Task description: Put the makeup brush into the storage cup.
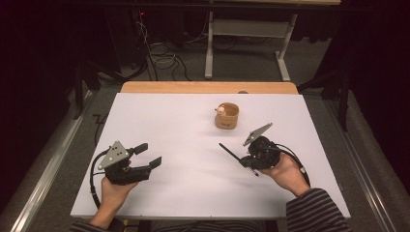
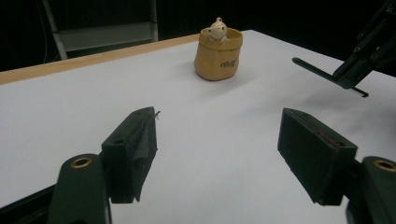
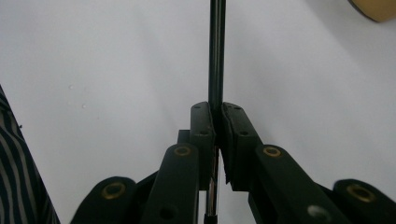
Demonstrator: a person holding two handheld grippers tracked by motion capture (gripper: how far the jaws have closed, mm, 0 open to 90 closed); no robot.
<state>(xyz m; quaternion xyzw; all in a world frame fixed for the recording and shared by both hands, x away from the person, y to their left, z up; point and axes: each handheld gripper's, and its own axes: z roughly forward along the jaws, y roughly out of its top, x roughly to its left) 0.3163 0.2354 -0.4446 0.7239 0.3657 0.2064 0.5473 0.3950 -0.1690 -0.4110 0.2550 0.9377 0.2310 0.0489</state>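
We see white rectangular tabletop [image 1: 159, 125], wooden edge strip [image 1: 208, 87] along far side. Beyond it, grey carpeted floor [image 1: 241, 63], tangle of black and white cables [image 1: 162, 58] lying on it at left. We note grey metal table frame [image 1: 244, 29] with two legs standing farther back. Pale metal rail [image 1: 46, 179] runs along floor at left. Surroundings dark; we make out black drapes [image 1: 377, 72] at right. Light falls mostly on tabletop.

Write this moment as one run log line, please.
right gripper: shut on thin black pen | left gripper: open, holds nothing | tan pouch: upright on white table, untouched
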